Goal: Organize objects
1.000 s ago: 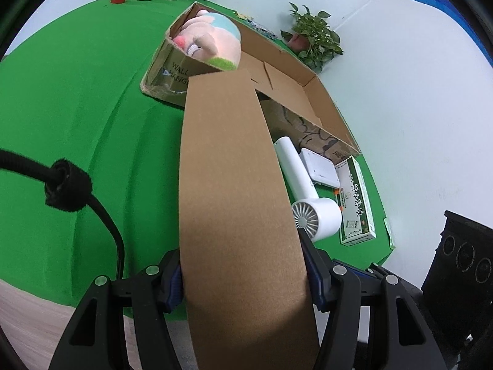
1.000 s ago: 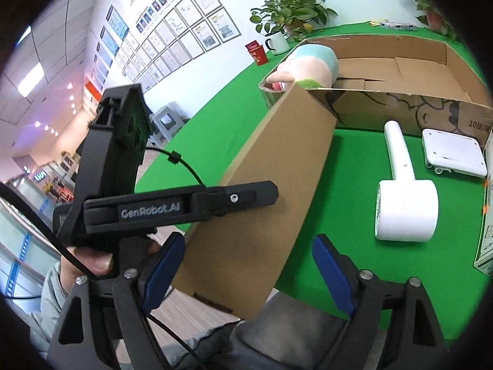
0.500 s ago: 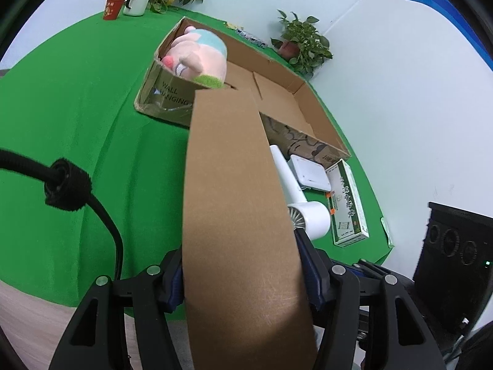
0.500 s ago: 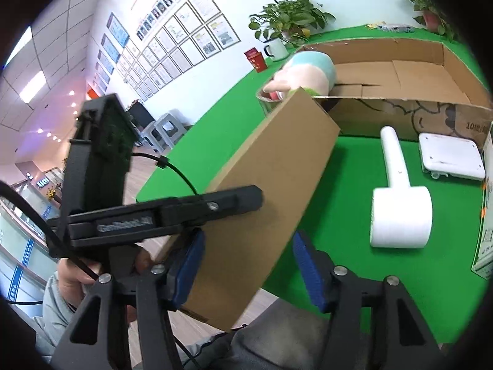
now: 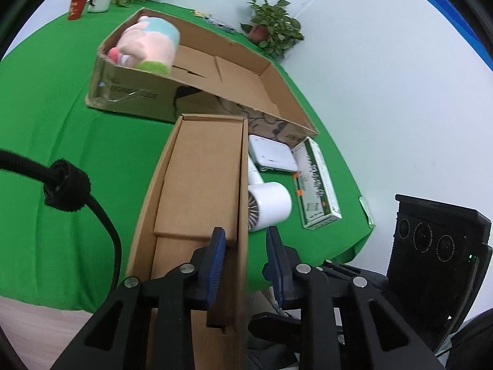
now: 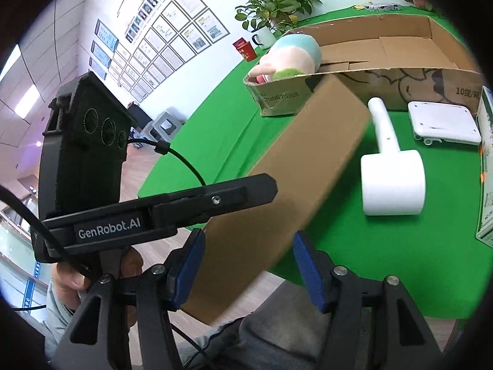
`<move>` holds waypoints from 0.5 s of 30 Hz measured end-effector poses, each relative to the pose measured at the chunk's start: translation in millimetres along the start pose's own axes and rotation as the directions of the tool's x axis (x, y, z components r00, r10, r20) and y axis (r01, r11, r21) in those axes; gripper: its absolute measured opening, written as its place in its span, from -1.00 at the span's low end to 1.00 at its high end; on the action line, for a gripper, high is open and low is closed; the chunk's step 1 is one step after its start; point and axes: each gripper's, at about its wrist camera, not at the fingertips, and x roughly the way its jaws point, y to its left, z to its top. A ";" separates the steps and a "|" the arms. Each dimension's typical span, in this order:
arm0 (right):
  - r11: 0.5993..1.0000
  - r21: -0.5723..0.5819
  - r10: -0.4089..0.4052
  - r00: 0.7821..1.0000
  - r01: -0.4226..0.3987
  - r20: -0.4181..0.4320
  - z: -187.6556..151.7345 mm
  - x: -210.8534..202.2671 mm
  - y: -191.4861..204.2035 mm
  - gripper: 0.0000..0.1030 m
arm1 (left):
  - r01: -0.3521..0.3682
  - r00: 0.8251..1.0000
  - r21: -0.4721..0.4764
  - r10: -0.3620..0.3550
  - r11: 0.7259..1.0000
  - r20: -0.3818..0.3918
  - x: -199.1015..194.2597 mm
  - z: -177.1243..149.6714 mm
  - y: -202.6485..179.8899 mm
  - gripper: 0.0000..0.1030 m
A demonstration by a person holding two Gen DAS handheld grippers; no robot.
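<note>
Over the green bench (image 5: 61, 117), the left tool (image 5: 243, 257) pinched one wall of a long open carton (image 5: 200, 185); the right tool (image 6: 249, 265) hung wide beside it, holding nothing.

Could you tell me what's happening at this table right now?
A person with a gripper in each hand is sorting items on a green table. The left gripper pinches one side wall of a long narrow cardboard box, its open top facing that camera. The right gripper is open and holds nothing. A plush toy already sits in the big carton; a white hair dryer, white device and green-and-white box lie on the cloth.
</note>
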 end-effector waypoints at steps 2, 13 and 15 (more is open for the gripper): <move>1.000 0.011 0.008 1.000 -0.008 0.009 -1.3 -6.6 -3.4 0.30 | 0.010 1.000 0.004 -0.010 1.000 -0.011 6.1 -0.3 -4.0 -0.53; 0.996 0.042 -0.079 0.997 0.078 0.022 -8.3 -11.4 -9.8 0.42 | -0.234 0.971 0.070 0.229 0.970 0.069 -11.9 5.6 3.2 0.11; 0.990 0.027 -0.143 0.989 0.142 0.034 -6.3 -5.9 -4.9 0.24 | -0.298 0.952 0.069 0.291 0.952 0.091 -14.9 5.9 12.0 0.27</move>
